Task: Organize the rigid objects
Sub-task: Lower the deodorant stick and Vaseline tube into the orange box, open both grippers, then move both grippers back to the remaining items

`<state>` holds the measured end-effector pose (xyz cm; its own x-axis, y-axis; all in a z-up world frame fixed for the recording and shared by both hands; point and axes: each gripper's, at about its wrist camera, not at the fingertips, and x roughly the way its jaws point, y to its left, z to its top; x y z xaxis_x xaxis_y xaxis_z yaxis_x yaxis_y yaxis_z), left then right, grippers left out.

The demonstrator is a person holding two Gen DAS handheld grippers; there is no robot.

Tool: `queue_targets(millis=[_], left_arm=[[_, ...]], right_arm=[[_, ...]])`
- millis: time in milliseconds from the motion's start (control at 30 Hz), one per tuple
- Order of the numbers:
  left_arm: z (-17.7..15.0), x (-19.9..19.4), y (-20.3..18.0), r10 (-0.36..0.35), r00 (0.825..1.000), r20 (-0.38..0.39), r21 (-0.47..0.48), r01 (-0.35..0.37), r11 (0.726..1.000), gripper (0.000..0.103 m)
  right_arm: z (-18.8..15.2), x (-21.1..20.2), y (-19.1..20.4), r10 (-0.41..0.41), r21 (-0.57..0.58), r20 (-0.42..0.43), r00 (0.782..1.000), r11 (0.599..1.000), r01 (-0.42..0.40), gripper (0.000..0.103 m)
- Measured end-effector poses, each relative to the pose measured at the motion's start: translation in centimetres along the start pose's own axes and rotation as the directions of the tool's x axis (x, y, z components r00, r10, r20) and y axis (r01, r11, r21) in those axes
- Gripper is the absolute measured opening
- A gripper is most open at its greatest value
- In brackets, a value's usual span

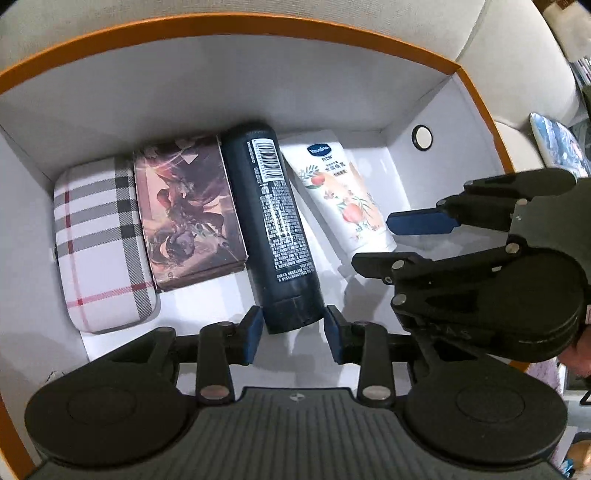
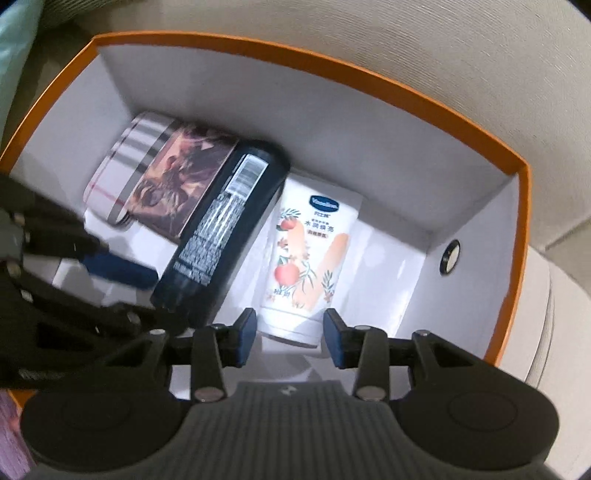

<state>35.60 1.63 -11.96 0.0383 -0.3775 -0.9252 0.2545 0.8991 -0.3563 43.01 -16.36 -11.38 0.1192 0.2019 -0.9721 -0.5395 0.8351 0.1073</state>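
Orange box [image 1: 236,26] on beige cushions: your left hand-held gripper [image 1: 293,330] straddles the stiff, slick dark bottle's [image 1: 273,221] cap, unclamped; right hand-held gripper [image 2: 290,338] likewise around the squishy lotion tube [image 2: 310,258]; take both mid-body

One orange-rimmed box [image 1: 229,26] is holding four items: one plaid case [image 1: 99,243], one illustrated card box [image 1: 188,214], one dark bottle [image 1: 275,225], one white lotion tube [image 1: 343,192]. Two claws are showing: left claw [image 1: 293,334], right claw [image 2: 290,341].
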Motion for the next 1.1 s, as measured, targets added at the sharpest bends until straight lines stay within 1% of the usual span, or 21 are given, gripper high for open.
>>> queue_targets(millis=[100, 167, 233, 267, 300, 433, 533, 600, 667, 733, 833, 900, 967, 1067, 1100], left_arm=[[-0.1, -0.1, 0.2, 0.000, 1.000, 0.014, 0.001, 0.000, 1.000, 0.041], [-0.3, -0.3, 0.4, -0.005, 1.000, 0.027, -0.004, 0.005, 1.000, 0.041], [-0.6, -0.4, 0.4, -0.019, 0.999, 0.037, -0.022, 0.020, 1.000, 0.040], [-0.7, -0.6, 0.6, -0.027, 0.999, 0.041, -0.025, 0.028, 0.999, 0.040], [-0.7, -0.6, 0.8, -0.031, 0.999, 0.044, -0.028, 0.032, 0.999, 0.040], [-1.0, -1.1, 0.8, -0.029, 0.998, 0.063, -0.028, 0.031, 0.999, 0.040], [-1.2, -2.1, 0.8, -0.023, 0.996, 0.083, -0.028, 0.026, 0.999, 0.040], [-2.0, -3.5, 0.6, -0.032, 0.993, 0.110, -0.019, 0.034, 0.999, 0.040], [-3.2, -5.4, 0.1, -0.036, 0.987, 0.160, -0.006, 0.038, 0.999, 0.040], [-4.6, -7.4, -0.5, -0.030, 0.975, 0.219, 0.009, 0.029, 1.000, 0.040], [-7.6, -10.8, -1.3, -0.031, 0.953, 0.300, 0.014, 0.028, 1.000, 0.040], [-9.5, -12.8, -1.9, -0.052, 0.937, 0.346, 0.015, 0.050, 0.999, 0.040], [-11.6, -14.5, -2.4, -0.050, 0.922, 0.384, -0.004, 0.056, 0.998, 0.040], [-14.6, -15.7, -3.1, -0.010, 0.913, 0.409, -0.042, 0.030, 0.999, 0.040], [-15.6, -15.8, -3.2, 0.006, 0.913, 0.409, -0.053, 0.017, 0.998, 0.040]], right_arm=[[-0.2, -0.2, -0.3, 0.014, 0.007, 0.012, 1.000, 1.000, -0.014, 0.041], [-0.3, -0.4, -0.7, 0.027, 0.032, 0.021, 0.999, 0.999, -0.028, 0.040], [-0.5, -1.0, -0.8, 0.059, 0.053, 0.062, 0.996, 0.997, -0.063, 0.035], [-0.6, -1.3, -0.8, 0.071, 0.049, 0.076, 0.995, 0.996, -0.075, 0.030], [-0.8, -1.6, -0.8, 0.078, 0.054, 0.081, 0.994, 0.995, -0.082, 0.029], [-1.0, -1.7, -1.4, 0.101, 0.109, 0.077, 0.992, 0.988, -0.109, 0.030], [-1.2, -2.2, -1.4, 0.102, 0.120, 0.085, 0.991, 0.986, -0.112, 0.030], [-1.8, -3.5, -1.1, 0.087, 0.111, 0.109, 0.990, 0.989, -0.099, 0.030], [-2.6, -5.0, -0.7, 0.078, 0.101, 0.143, 0.987, 0.991, -0.093, 0.030], [-3.7, -6.7, -0.3, 0.084, 0.093, 0.187, 0.979, 0.990, -0.103, 0.030], [-5.8, -9.6, 0.7, 0.086, 0.087, 0.265, 0.960, 0.990, -0.113, 0.030], [-7.3, -11.4, 1.4, 0.095, 0.086, 0.316, 0.944, 0.988, -0.128, 0.030], [-9.1, -13.1, 2.3, 0.104, 0.094, 0.365, 0.925, 0.984, -0.148, 0.031], [-11.8, -15.0, 4.0, 0.110, 0.102, 0.435, 0.894, 0.980, -0.170, 0.032], [-12.8, -15.5, 4.6, 0.104, 0.105, 0.459, 0.882, 0.980, -0.170, 0.034]])
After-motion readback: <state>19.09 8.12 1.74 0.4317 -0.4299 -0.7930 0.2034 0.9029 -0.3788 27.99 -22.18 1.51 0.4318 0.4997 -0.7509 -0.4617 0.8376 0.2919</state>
